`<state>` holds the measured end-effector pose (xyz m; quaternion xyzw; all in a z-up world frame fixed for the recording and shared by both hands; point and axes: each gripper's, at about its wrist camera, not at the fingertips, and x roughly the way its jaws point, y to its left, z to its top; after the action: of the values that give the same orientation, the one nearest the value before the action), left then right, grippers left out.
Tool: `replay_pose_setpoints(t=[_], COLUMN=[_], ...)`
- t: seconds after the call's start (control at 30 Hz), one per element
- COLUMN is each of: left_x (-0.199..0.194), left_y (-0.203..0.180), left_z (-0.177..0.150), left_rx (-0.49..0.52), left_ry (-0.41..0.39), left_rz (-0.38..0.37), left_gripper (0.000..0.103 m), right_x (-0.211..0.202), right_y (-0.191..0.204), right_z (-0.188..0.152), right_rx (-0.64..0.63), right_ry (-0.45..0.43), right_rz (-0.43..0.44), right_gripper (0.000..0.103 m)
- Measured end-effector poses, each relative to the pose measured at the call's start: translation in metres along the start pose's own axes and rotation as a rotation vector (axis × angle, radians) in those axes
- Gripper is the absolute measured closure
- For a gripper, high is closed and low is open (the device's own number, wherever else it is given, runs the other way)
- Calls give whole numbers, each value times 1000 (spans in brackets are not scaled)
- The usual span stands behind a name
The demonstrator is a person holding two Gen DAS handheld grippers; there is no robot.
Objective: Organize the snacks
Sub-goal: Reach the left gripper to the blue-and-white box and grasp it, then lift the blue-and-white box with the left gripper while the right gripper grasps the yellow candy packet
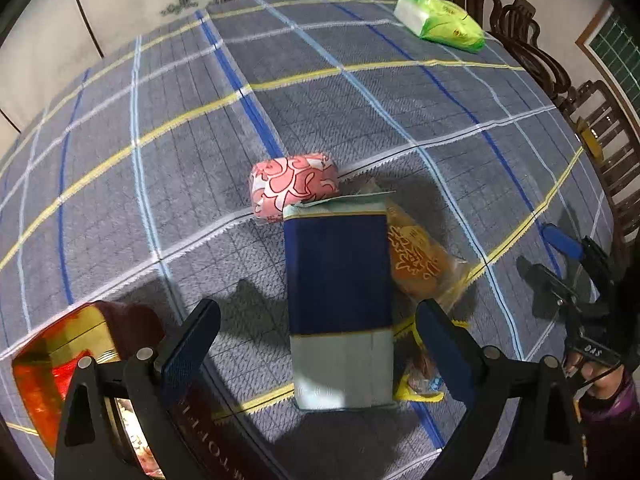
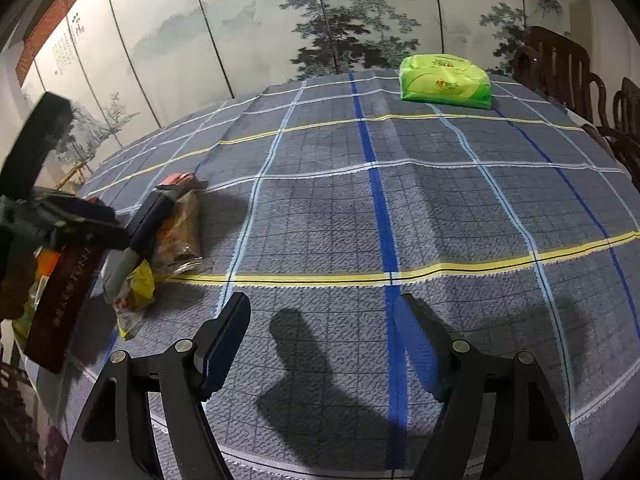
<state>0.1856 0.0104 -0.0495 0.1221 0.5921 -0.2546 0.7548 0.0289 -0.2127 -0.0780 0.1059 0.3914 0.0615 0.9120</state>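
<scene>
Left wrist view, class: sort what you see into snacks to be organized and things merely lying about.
For the job:
blue and grey packet
pink patterned packet
orange snack bag
yellow wrapper
red-gold tin

Lying about:
green tissue pack
wooden chairs

The left wrist view looks steeply down from close above the tablecloth [image 1: 168,184], facing across the table toward the painted screen, with the blue and grey box [image 1: 340,304] filling its lower centre. The right wrist view sits lower and looks more level over the cloth toward the same screen [image 2: 248,28]. Both share the green packet [image 2: 445,81], upper right in each frame, and the snack pile at the right view's left edge.
</scene>
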Motion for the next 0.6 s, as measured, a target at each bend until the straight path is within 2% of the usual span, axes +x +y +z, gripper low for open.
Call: replay_pose_setpoints(t=[0.1, 0.2, 0.23, 0.27, 0.3, 0.33, 0.4, 0.43, 0.5, 0.6], left_x=[2, 10, 13, 16, 18, 17, 14, 13, 10, -8], left_y=[-2, -8, -9, -9, -9, -11, -13, -15, -13, -17], left_z=[1, 2, 1, 1, 0, -1, -2, -3, -7, -20], left_rx=[6, 35, 42, 43, 37, 41, 63, 69, 42, -3], left_ry=[3, 9, 13, 18, 20, 4, -15, -16, -18, -83], left_rz=[-27, 5, 12, 12, 4, 7, 55, 64, 36, 46], left_gripper=[6, 6, 9, 17, 18, 25, 51, 58, 58, 58], right_x=[0, 1, 1, 1, 1, 1, 1, 0, 1, 2], right_y=[0, 0, 0, 0, 0, 0, 0, 0, -1, -3], right_z=[0, 0, 0, 0, 1, 1, 1, 1, 2, 3], right_rx=[1, 4, 5, 6, 7, 7, 8, 7, 7, 12], right_ry=[-1, -2, -2, -2, -2, -2, -3, -3, -3, -4], right_rz=[12, 16, 18, 19, 20, 21, 20, 19, 17, 21], right_gripper=[28, 27, 27, 27, 27, 27, 27, 27, 27, 26])
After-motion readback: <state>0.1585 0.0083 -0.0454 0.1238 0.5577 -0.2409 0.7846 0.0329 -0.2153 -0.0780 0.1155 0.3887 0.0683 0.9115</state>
